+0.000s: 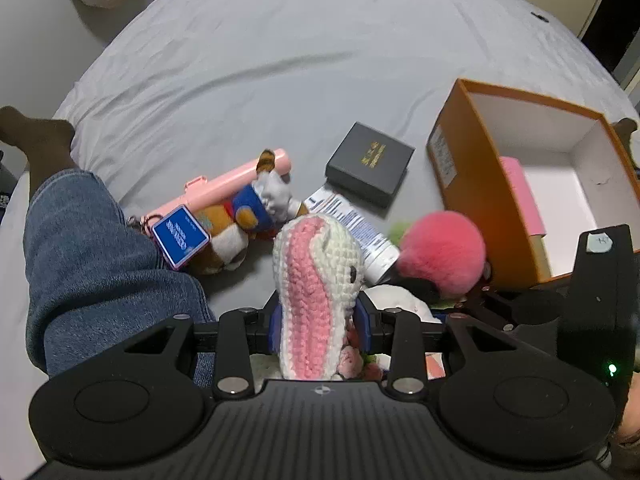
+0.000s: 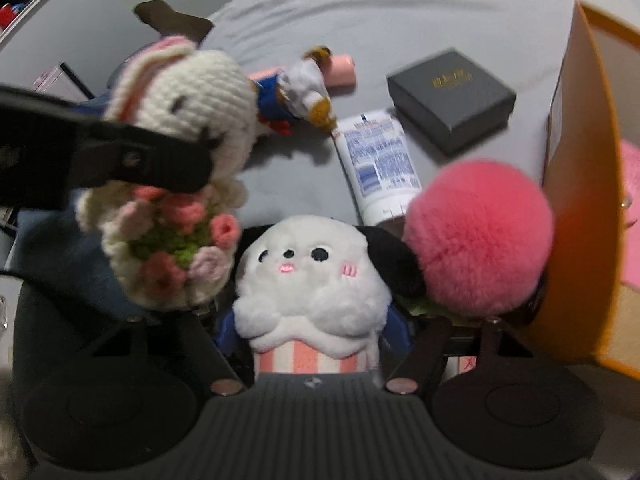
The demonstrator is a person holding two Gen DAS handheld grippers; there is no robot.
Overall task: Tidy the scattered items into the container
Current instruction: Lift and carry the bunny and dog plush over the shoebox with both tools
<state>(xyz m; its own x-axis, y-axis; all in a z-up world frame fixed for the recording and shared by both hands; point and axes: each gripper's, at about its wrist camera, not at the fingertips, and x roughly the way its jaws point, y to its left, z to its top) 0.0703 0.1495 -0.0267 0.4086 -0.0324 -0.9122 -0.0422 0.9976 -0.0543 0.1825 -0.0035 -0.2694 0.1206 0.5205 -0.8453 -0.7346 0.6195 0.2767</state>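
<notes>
On a grey-sheeted bed, the left hand-held gripper [image 1: 320, 320] is clamped narrowly on a crocheted cream-and-pink bunny [image 1: 316, 280], lifted clear of the clutter. The right hand-held gripper [image 2: 314, 332] stands wide around a white plush puppy [image 2: 308, 280]; whether its pads press the toy cannot be told. The orange box [image 1: 476, 184], open-topped, sits just right of both. A sound next step would carry the bunny over the near wall, lower it inside, then release, avoiding the pink pom-pom [image 1: 442, 252] beside the box.
</notes>
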